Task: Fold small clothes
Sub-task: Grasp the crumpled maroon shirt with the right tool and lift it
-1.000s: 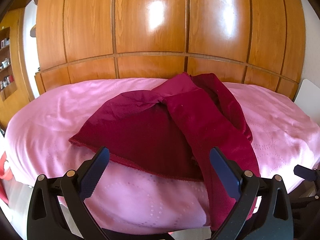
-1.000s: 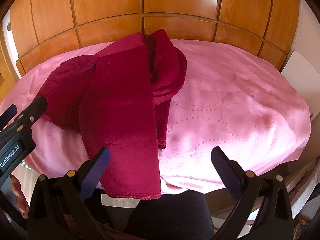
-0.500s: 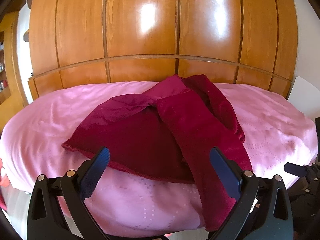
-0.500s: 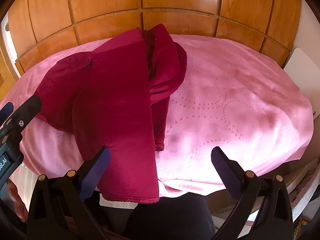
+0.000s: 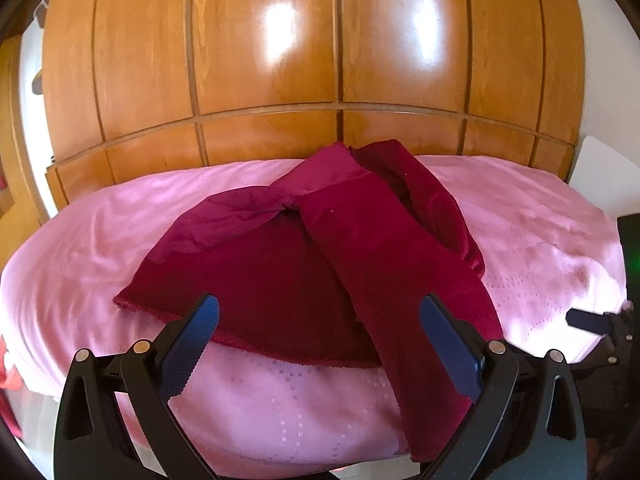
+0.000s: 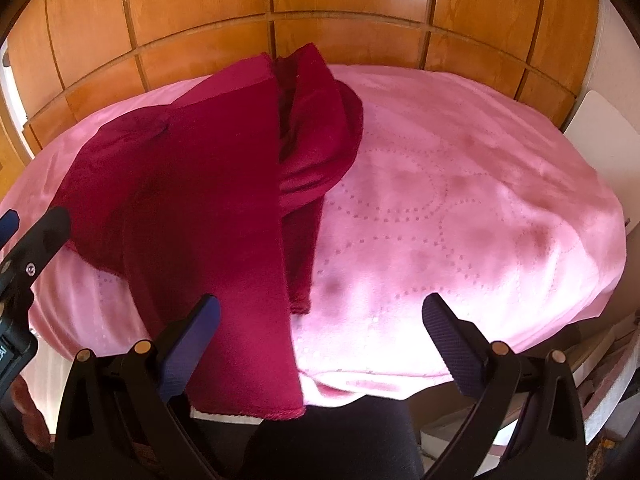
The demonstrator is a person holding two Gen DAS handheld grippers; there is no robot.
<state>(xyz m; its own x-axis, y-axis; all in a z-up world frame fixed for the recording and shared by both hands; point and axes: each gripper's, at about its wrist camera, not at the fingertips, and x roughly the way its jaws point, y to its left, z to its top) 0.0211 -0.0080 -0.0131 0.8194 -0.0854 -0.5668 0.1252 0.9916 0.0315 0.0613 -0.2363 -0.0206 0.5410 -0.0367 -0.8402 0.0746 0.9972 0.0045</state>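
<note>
Dark red velvety garment (image 5: 320, 264) spread in loose folds over a pink quilted bedspread (image 5: 80, 264), toward the 10 o'clock half of the right wrist view (image 6: 208, 208). One long panel running from the far side at 12 o'clock down to 6 o'clock, its hemmed end hanging past the near edge of the bedspread (image 6: 460, 208). A second, wider flap fanned out toward 9 o'clock in the left wrist view, its raw hem lying flat on the pink cover. A bunched, darker fold heaped at 1 o'clock of the long panel, beside the far end.

Left gripper (image 5: 318, 330) spread wide, blue-padded fingers (image 5: 192, 344) well apart, nothing between them; hovering at the near edge with the wide flap's hem just beyond the tips. Right gripper (image 6: 320, 330) likewise gaping, nothing gripped; left finger (image 6: 188, 344) overlapping the hanging panel in view, contact impossible to judge. Each gripper's tip visible at the edge of the other's view.

Glossy wooden wardrobe doors (image 5: 320, 60) behind the bed at 12 o'clock. White board (image 6: 600, 128) at 2 o'clock past the bed's edge.
</note>
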